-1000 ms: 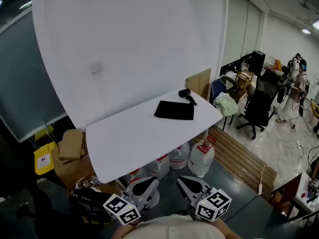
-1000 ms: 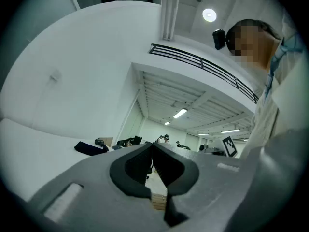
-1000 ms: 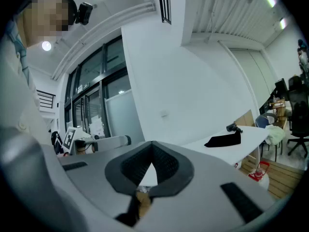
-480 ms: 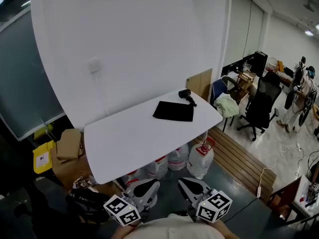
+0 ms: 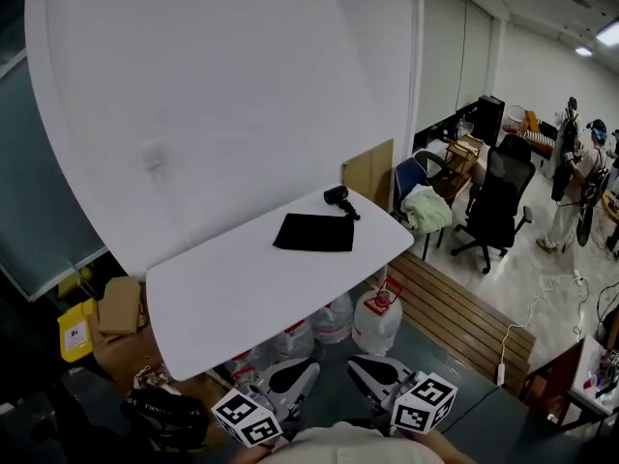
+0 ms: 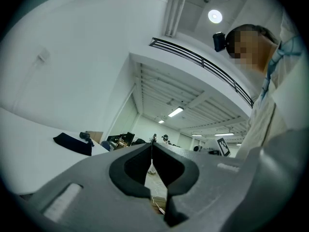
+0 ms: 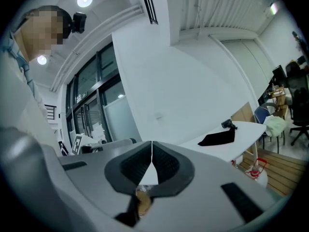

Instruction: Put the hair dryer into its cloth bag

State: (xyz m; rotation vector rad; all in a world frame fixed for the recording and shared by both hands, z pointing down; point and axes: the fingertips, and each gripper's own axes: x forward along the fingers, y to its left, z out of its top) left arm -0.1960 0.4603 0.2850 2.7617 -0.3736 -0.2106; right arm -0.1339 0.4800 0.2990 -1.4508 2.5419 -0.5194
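Left gripper [image 6: 152, 147] and right gripper [image 7: 151, 144] fingers [image 6: 131, 167] pressed together (hair dryer [image 5: 336, 196] beside cloth bag [image 5: 314, 232]).

Open-plan office: swivel chair [image 5: 498, 196], cluttered desks [image 5: 474, 133], white table [image 5: 261, 269].

The desk [image 5: 222, 288] has a smooth, matt white top. The bag [image 5: 314, 232] is black cloth, dull and soft-looking. The dryer [image 5: 337, 196] looks like hard black plastic, though it is too small to judge its finish. The left tool [image 6: 152, 148] and right tool [image 7: 151, 145] are matt grey plastic, and their darker pads [image 7: 165, 167] look finely ribbed. The jugs [image 5: 377, 319] are translucent plastic. The boxes [image 5: 121, 303] are plain brown cardboard. The platform [image 5: 455, 307] is slatted wood, and the floor [image 5: 542, 269] is pale and glossy.
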